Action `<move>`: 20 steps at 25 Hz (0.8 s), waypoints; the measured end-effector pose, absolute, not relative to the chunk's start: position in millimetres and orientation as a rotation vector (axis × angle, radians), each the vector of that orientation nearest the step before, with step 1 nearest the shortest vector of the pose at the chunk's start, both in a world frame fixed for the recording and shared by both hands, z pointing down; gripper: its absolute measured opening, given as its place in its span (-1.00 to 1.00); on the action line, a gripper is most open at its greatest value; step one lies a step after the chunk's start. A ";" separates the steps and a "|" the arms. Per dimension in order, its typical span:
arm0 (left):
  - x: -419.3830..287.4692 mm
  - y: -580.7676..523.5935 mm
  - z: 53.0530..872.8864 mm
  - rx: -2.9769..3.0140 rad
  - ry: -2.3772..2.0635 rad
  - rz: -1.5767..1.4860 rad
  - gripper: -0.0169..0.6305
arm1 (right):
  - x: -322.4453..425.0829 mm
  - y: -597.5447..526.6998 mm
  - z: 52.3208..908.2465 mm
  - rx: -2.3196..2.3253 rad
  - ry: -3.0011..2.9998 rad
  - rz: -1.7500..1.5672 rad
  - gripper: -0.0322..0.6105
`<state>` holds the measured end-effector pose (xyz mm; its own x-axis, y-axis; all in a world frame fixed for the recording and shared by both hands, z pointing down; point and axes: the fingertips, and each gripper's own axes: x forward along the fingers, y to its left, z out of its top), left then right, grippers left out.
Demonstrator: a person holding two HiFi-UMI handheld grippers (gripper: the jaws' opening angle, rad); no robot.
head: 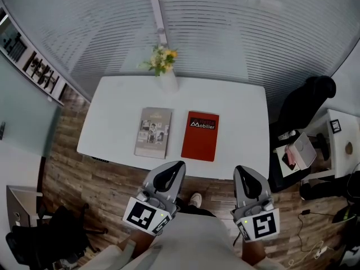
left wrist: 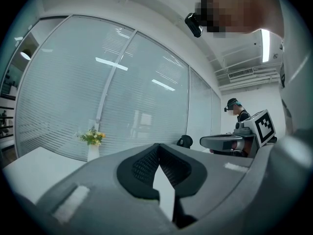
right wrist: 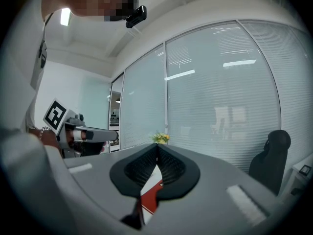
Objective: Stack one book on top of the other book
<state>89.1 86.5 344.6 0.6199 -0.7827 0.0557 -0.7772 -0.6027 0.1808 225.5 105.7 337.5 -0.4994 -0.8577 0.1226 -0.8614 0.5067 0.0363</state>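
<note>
Grey book [head: 153, 132] lies flat on the white table [head: 107, 103], with the red book [head: 200, 135] just beside it on the right, a gap between them. At the table's near edge, the left gripper [head: 174, 166] and right gripper [head: 243, 172] hover, jaws closed together, holding nothing.

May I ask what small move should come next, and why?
Probably advance the right gripper toward the red book and open its jaws: it and the left gripper are shut, empty and short of the books, and the red book lies beside the grey book.
</note>
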 end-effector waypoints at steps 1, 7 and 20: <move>89.7 85.1 345.0 2.654 -1.295 -0.043 -0.94 | 226.0 104.2 338.5 1.497 -2.617 0.050 -0.89; 88.3 77.4 345.4 2.642 -1.306 -0.042 -0.94 | 224.5 94.5 341.1 1.481 -2.622 0.061 -0.89; 77.0 24.7 348.0 2.653 -1.287 -0.055 -0.94 | 209.0 46.0 341.2 1.485 -2.616 0.053 -0.89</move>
